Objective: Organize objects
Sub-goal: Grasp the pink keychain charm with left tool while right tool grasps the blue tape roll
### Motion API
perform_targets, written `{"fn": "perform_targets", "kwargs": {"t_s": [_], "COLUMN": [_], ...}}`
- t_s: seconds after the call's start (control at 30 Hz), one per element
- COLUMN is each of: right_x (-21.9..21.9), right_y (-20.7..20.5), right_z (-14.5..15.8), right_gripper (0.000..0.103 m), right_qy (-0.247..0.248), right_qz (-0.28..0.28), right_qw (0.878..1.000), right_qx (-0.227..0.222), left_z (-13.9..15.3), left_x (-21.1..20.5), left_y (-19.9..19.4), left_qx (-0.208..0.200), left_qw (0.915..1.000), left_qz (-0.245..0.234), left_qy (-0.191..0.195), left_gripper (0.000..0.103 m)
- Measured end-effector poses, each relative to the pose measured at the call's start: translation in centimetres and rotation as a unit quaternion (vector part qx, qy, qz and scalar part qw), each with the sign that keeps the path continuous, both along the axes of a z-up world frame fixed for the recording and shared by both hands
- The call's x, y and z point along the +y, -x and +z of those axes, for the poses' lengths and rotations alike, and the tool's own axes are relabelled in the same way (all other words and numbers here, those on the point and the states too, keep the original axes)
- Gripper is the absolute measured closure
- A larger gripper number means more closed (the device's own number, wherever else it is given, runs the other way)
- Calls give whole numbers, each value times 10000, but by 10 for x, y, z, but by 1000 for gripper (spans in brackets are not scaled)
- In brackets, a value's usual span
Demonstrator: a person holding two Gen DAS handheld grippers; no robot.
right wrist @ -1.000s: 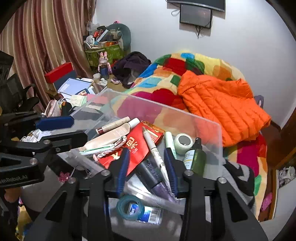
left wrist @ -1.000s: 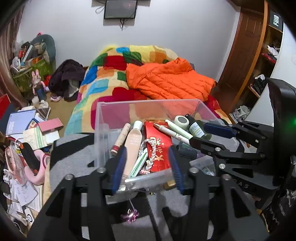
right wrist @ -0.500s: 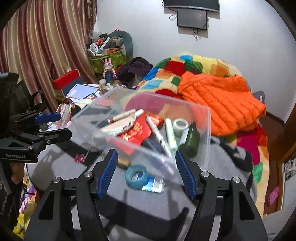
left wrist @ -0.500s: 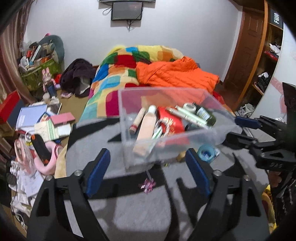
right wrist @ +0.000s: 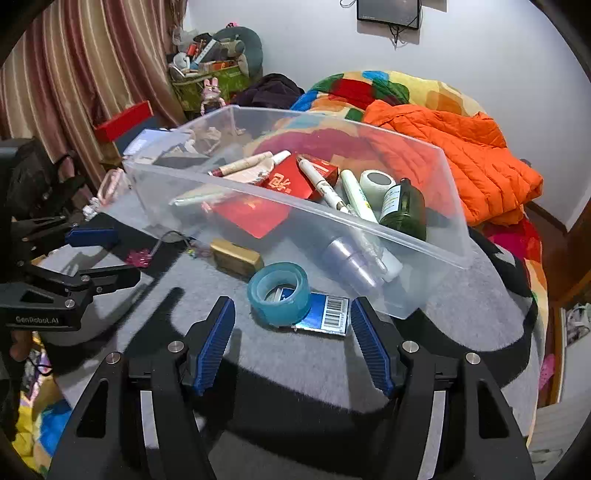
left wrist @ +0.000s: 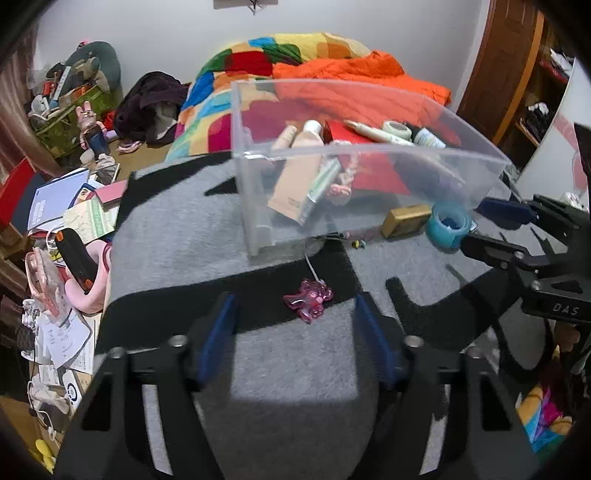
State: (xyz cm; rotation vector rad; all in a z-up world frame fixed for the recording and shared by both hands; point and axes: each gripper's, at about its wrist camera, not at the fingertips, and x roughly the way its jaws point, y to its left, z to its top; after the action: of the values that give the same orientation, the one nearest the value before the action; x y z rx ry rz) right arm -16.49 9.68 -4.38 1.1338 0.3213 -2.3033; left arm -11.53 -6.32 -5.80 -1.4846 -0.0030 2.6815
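Between my left tongs' (left wrist: 295, 332) closing jaws, low in the frame, lies a pink trinket (left wrist: 308, 299) on the grey mat (left wrist: 177, 229), not gripped. My right tongs (right wrist: 293, 339) stand open and empty, with the blue tape roll (right wrist: 279, 293) and a barcoded card (right wrist: 327, 314) just above them. Higher, at centre, the clear bin (right wrist: 424, 236) holds tubes, a green bottle (right wrist: 404, 208) and red packets (right wrist: 284, 182).

wall screen (left wrist: 245, 3) cut off at top, blue card (right wrist: 325, 314) half under tape roll (right wrist: 279, 293)
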Motion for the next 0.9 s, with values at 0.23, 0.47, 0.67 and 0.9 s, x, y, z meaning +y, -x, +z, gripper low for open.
{"fn": "perform_targets", "kwargs": {"t_s": [0.23, 0.47, 0.67, 0.9], "right_x": [-15, -13, -6, 5], "right_y": [4, -2, -12, -25], "right_z": [-11, -7, 2, 22], "right_gripper": [58, 67, 67, 67], "right_qy": [-280, -139, 128, 449], "right_qz": [26, 93, 74, 3], "right_qw": [9995, 9997, 9998, 9986], "right_qx": [125, 178, 111, 262], "left_z": [-5, -1, 19, 48], "left_x": [6, -2, -6, -3], "left_y": [0, -8, -23, -32], "left_qx": [136, 287, 631, 1063], "left_qw": [9999, 9995, 9973, 9932], "left_qz": [-50, 95, 126, 87], "left_qy": [47, -105, -356, -477], "left_gripper": [66, 74, 74, 74]}}
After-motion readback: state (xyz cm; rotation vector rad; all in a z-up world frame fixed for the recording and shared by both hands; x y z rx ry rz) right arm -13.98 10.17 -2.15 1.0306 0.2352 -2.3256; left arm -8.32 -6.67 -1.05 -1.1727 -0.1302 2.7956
